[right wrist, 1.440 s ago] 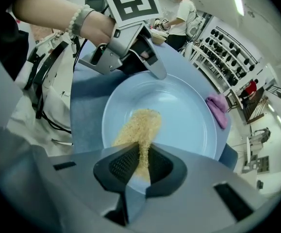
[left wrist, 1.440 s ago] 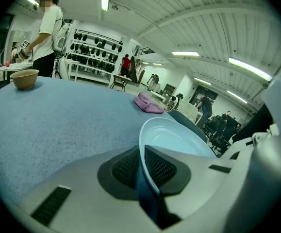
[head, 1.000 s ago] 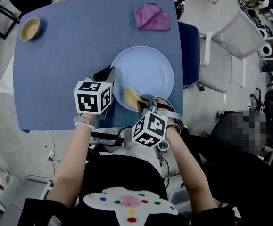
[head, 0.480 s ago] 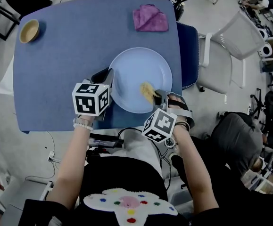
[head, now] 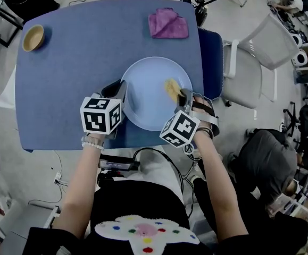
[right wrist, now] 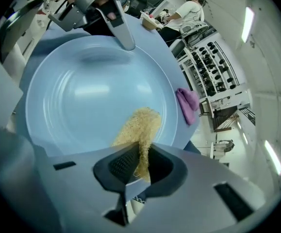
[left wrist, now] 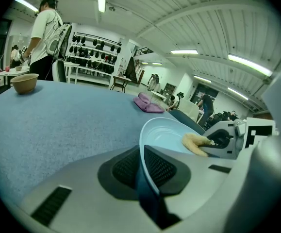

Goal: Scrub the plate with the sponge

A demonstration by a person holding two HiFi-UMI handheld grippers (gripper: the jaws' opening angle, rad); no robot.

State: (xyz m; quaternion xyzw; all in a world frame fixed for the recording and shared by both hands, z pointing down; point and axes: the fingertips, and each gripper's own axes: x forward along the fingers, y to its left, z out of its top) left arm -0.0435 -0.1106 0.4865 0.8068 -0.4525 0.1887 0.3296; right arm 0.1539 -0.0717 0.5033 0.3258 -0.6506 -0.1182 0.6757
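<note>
The plate point(head: 151, 81) is gripped at its rim, edge-on, between the nearly closed jaws of the left gripper point(left wrist: 142, 168). The sponge point(right wrist: 140, 125) is pinched by the right gripper point(right wrist: 139, 163), its free end laid on the plate just ahead of the jaws. A purple cloth point(head: 167, 24) is noted well beyond.

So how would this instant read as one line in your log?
left gripper: shut on plate rim | right gripper: shut on sponge | sponge: touching plate, right side

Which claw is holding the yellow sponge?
The right claw: it pinches the sponge on the plate, while the left claw grips the plate's rim.
</note>
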